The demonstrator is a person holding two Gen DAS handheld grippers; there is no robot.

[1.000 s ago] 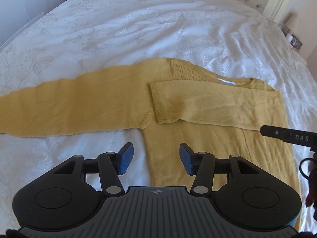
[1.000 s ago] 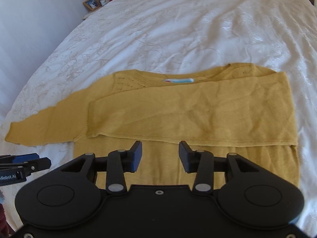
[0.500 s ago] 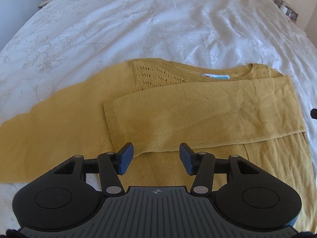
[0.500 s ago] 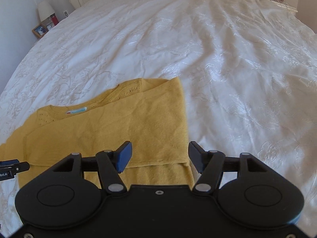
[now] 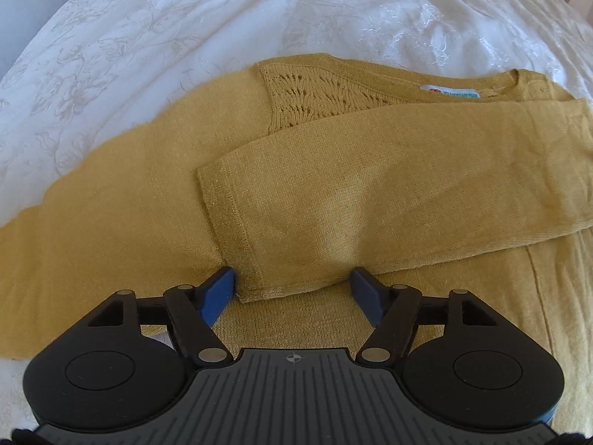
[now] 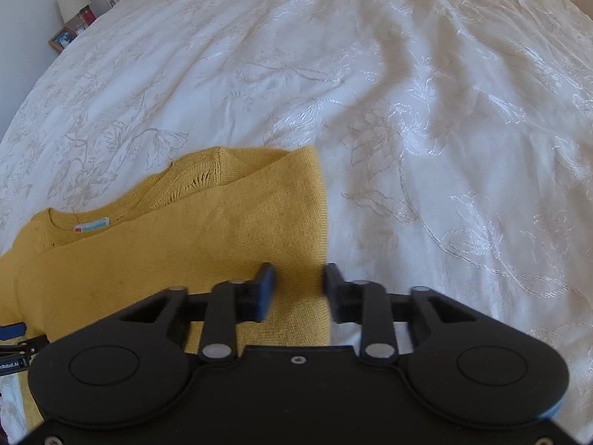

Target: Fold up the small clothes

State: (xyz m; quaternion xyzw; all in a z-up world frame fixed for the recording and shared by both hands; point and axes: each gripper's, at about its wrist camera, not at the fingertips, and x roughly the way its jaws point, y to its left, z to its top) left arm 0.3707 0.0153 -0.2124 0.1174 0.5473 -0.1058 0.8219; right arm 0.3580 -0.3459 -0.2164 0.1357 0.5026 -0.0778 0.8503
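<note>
Where sweater (image 5: pixel 111 241) is laid: flat on bed (image 6: pixel 407 111), long axis running across both views.
Sleeve (image 5: pixel 370 193): folded across chest, cuff corner framed by left gripper (image 5: pixel 292 289), jaws opening, nothing pressed.
Right gripper (image 6: pixel 298 289): blurred, closing, narrow gap seen, sweater's side edge between jaws.
Nearer cuff: left gripper.

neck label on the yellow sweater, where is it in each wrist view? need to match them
Left wrist: neck label upper right, inside the collar, above the folded-over sleeve.
Right wrist: neck label far left, mid-height, inside the collar.
Shared landmark: the openwork knit panel beside the collar, on the yellow sweater.
</note>
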